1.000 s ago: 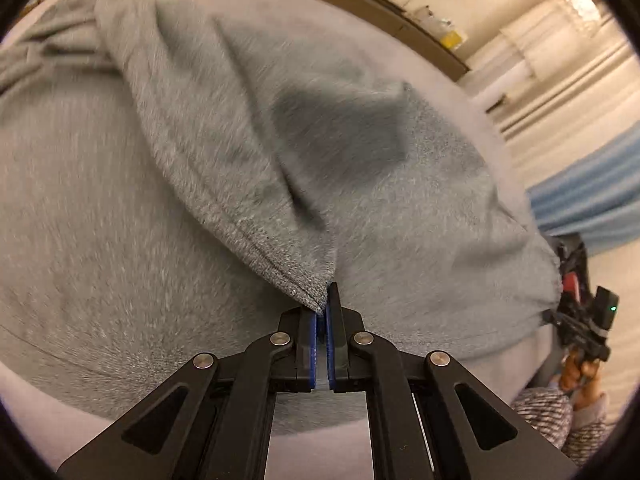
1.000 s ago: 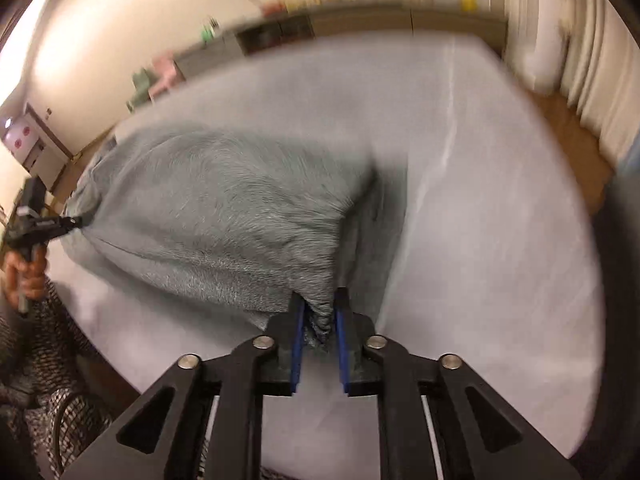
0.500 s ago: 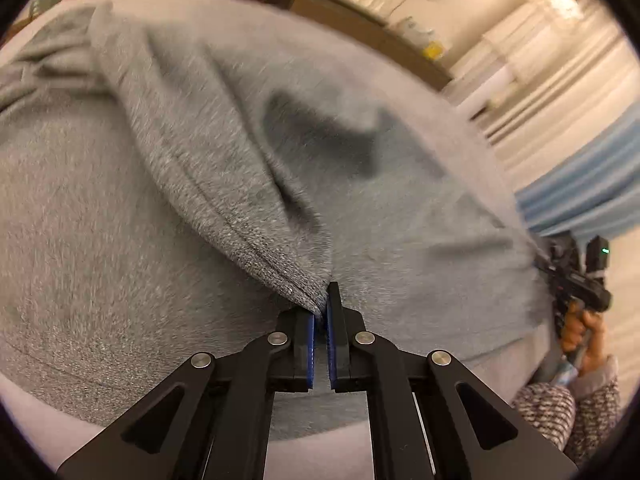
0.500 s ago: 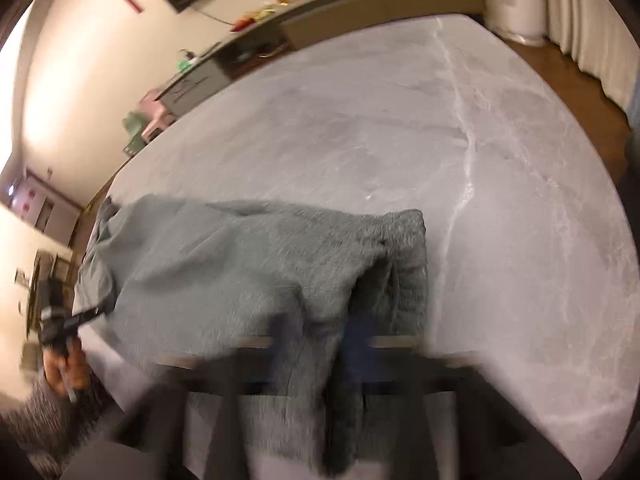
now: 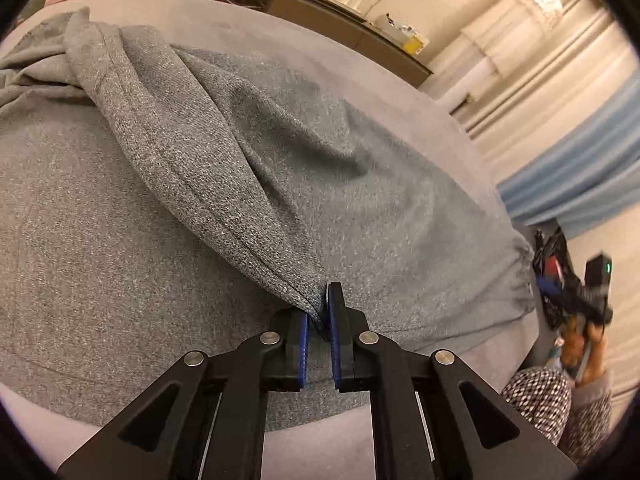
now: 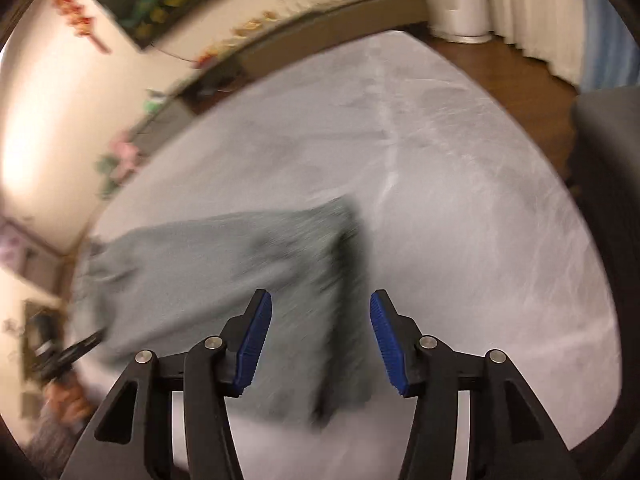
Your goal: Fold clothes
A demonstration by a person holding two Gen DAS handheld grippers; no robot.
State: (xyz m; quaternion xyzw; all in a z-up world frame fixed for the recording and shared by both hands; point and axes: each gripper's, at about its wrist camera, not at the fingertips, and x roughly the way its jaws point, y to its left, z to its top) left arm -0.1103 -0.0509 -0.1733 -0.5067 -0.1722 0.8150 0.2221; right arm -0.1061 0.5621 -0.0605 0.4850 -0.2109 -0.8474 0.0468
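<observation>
The left gripper (image 5: 319,312) still pinches a hemmed edge of the grey garment (image 5: 200,184), which lies across the grey bed (image 6: 460,200). The right gripper (image 6: 320,324), clamped on a corner of the cloth a second ago, has let go; its jaws are opening, nothing pressed between them.

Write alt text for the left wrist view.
The left tool pinches a hemmed edge of a grey knit garment spread over a pale grey surface. At far right, a hand holds the other tool; a sideboard and curtains stand behind.
</observation>
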